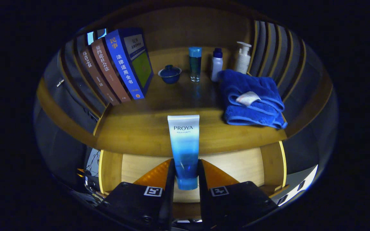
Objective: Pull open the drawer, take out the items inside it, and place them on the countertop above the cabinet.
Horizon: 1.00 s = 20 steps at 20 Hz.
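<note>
A white-and-blue cosmetic tube [184, 144] stands upright between my fingers, cap end down, and my gripper [185, 175] is shut on its lower blue part. It hangs above the pulled-open wooden drawer [236, 165], whose pale bottom shows behind the fingers. The tube's top reaches over the front edge of the wooden countertop [140, 131] just beyond.
On the countertop stand three leaning books [117, 69] at the left, a blue lidded bowl [170, 74], a tall blue-capped bottle [195, 64], a small white bottle [216, 64], a pump bottle [243, 57] and a folded blue towel [251, 99] at the right. Slatted walls flank both sides.
</note>
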Each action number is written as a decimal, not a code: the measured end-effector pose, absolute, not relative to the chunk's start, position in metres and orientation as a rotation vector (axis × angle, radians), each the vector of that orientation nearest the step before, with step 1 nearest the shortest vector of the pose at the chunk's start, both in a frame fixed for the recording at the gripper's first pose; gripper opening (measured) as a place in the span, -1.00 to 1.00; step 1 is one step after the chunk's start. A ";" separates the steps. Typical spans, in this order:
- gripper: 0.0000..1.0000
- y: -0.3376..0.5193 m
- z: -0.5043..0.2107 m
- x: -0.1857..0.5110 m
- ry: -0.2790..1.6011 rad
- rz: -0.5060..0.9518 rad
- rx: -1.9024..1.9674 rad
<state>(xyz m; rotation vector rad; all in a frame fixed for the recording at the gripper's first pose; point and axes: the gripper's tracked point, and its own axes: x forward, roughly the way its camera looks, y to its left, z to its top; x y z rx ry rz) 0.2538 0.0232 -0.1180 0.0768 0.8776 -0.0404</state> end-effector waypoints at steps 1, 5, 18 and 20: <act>-0.21 0.023 -0.119 0.264 0.883 -0.041 0.066; -0.21 0.017 -0.122 0.301 0.894 -0.059 0.031; -0.13 0.016 -0.148 0.360 0.962 -0.025 0.008; -0.08 0.015 -0.145 0.362 0.945 -0.024 0.010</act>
